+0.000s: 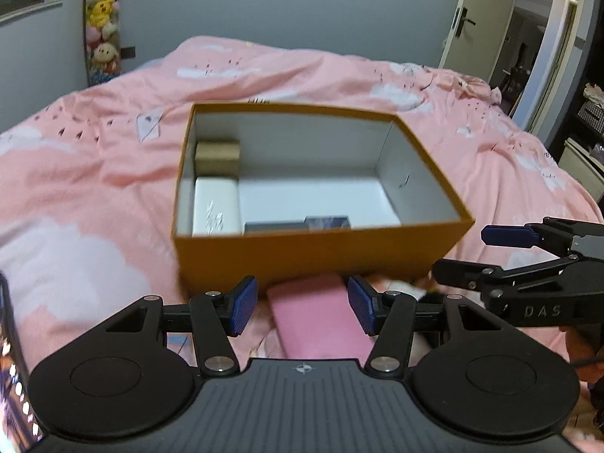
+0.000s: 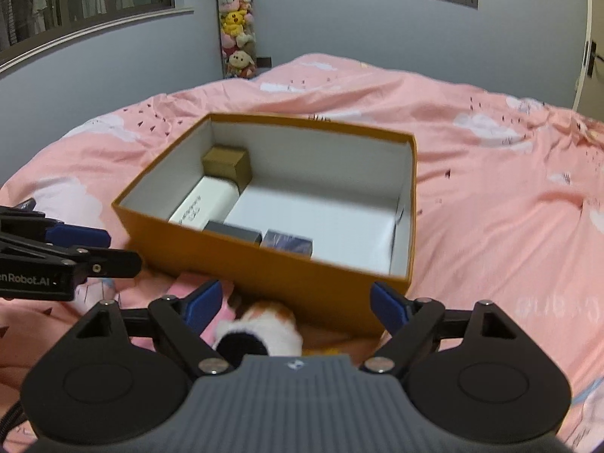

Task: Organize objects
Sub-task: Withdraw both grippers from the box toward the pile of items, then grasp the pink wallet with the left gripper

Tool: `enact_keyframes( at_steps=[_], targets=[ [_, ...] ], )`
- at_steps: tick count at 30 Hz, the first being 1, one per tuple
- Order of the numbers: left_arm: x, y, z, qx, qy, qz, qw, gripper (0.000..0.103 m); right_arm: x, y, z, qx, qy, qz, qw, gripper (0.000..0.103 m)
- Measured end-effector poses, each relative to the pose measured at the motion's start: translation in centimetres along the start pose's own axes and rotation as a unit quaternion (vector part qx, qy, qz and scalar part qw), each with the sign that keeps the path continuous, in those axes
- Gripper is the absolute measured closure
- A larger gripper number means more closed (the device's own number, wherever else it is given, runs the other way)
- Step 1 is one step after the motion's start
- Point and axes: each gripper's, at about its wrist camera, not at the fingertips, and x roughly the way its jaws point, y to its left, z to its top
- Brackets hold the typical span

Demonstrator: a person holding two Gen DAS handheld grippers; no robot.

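Note:
An open orange box (image 1: 313, 256) (image 2: 309, 287) sits on the pink bed. Inside it lie a brown carton (image 1: 218, 156) (image 2: 226, 163), a white box (image 1: 217, 205) (image 2: 205, 205), a grey box (image 2: 234, 232) and a dark blue box (image 1: 327, 222) (image 2: 288, 243). My left gripper (image 1: 303, 309) is open, its pads either side of a pink flat box (image 1: 317, 313) lying on the bed before the orange box. My right gripper (image 2: 296, 305) is open over a white and orange plush toy (image 2: 268, 324). It also shows in the left wrist view (image 1: 487, 253).
The pink duvet (image 1: 94, 173) (image 2: 509, 196) covers the whole bed. A column of plush toys (image 1: 102, 22) (image 2: 236, 22) hangs in the far corner. A door (image 1: 479, 19) stands open at the right. Shelves (image 1: 589, 120) stand beside the bed.

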Motion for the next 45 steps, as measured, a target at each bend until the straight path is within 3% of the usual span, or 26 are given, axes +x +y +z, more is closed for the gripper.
enact_keyframes(
  at_steps=[6, 13, 22, 26, 36, 45],
  targets=[
    [0.2, 1.1, -1.9, -0.015, 0.048, -0.015, 0.9986, 0.039, 0.2, 0.6, -1.8, 0.010, 0.036, 0.016, 0.999, 0.035],
    [1.5, 1.6, -3.0, -0.055, 0.081, -0.034, 0.9946, 0.039, 1.0, 1.1, -2.9, 0.013, 0.062, 0.029, 0.998, 0.036],
    [1.9, 0.8, -3.1, -0.044, 0.084, -0.062, 0.9935, 0.047, 2.1, 0.9, -3.6, 0.026, 0.090, 0.040, 0.995, 0.041],
    [1.9, -0.2, -3.0, -0.018, 0.079, -0.070, 0.9942, 0.050, 2.2, 1.0, -3.7, 0.028, 0.091, 0.050, 0.994, 0.059],
    [1.6, -1.1, -3.0, 0.003, 0.075, -0.071, 0.9946, 0.055, 1.5, 1.3, -3.4, 0.017, 0.072, 0.050, 0.996, 0.082],
    [2.7, 0.9, -3.1, -0.049, 0.103, -0.061, 0.9916, 0.055, 1.1, 1.8, -3.1, 0.003, 0.070, 0.045, 0.997, 0.081]
  ],
)
